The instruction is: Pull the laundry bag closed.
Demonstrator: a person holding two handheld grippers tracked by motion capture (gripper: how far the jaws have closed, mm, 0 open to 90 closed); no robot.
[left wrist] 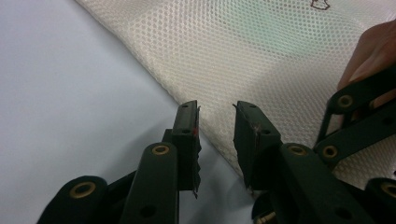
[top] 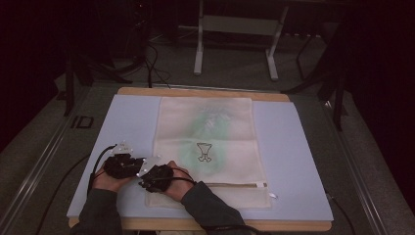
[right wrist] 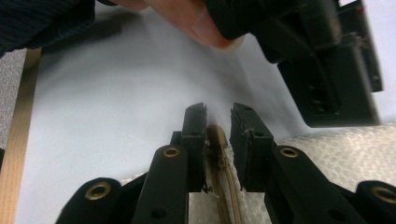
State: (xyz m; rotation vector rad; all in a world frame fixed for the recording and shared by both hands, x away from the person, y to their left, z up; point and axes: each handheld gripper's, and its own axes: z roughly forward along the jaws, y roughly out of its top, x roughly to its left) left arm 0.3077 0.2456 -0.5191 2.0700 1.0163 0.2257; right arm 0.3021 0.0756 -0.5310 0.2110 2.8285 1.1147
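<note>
A cream mesh bag (top: 210, 147) with a small printed figure lies flat on a pale blue mat (top: 293, 147). Its zipper runs along the near edge, with the pull (top: 262, 185) at the right end. Both grippers meet at the bag's near left corner. My left gripper (top: 139, 165) (left wrist: 215, 109) is open over the bag's left edge (left wrist: 261, 51), with nothing between its jaws. My right gripper (top: 145, 185) (right wrist: 218, 112) points left along the zipper, jaws slightly apart on either side of the zipper's beige end (right wrist: 217, 140).
The mat lies on a wooden table (top: 195, 91), whose edge (right wrist: 18, 140) is close behind the corner. The left gripper's body (right wrist: 322, 60) and a thumb (right wrist: 196, 23) crowd the right gripper's front. A metal stand (top: 235, 29) and cables are on the floor beyond.
</note>
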